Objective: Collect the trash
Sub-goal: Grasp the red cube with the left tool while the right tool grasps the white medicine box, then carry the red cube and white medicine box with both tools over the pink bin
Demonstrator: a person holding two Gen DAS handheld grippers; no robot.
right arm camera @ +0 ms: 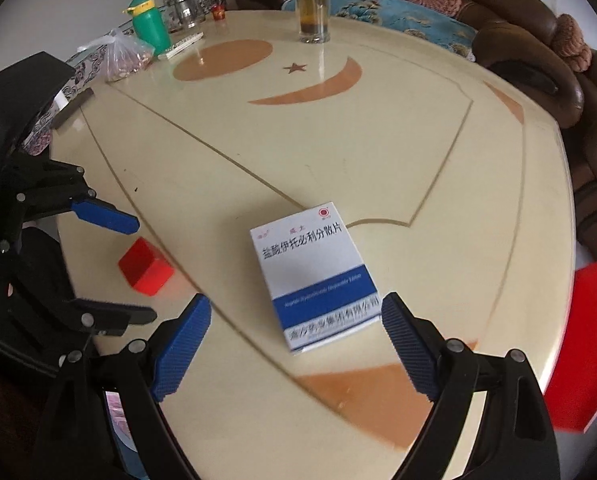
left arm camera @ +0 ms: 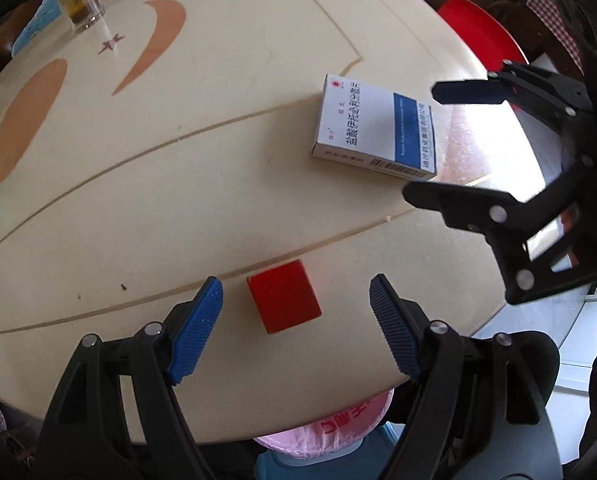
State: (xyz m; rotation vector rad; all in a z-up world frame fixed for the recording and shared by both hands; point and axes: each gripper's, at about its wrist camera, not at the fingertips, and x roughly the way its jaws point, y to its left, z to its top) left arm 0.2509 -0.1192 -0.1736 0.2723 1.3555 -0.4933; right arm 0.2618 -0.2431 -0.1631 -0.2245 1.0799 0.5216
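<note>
A small red block (left arm camera: 284, 295) lies on the cream table (left arm camera: 178, 184) near its front edge. My left gripper (left arm camera: 296, 300) hangs open just above it, blue pads wide on either side and not touching. To the right lies a white and blue medicine box (left arm camera: 374, 128), flat on the table. In the right wrist view that box (right arm camera: 316, 274) sits just ahead of my open right gripper (right arm camera: 296, 316), its near end between the fingertips, untouched. The red block (right arm camera: 146, 266) and the left gripper (right arm camera: 134, 268) show at the left there. The right gripper (left arm camera: 420, 142) appears at the right of the left wrist view.
A pink-lined bin (left arm camera: 326, 424) stands below the table's front edge. A glass of amber liquid (right arm camera: 312, 4) stands at the far side, with a green bottle (right arm camera: 148, 24), a plastic bag (right arm camera: 124, 56) and jars at the far left. A red stool (right arm camera: 578, 336) and brown sofa (right arm camera: 538, 40) flank the table.
</note>
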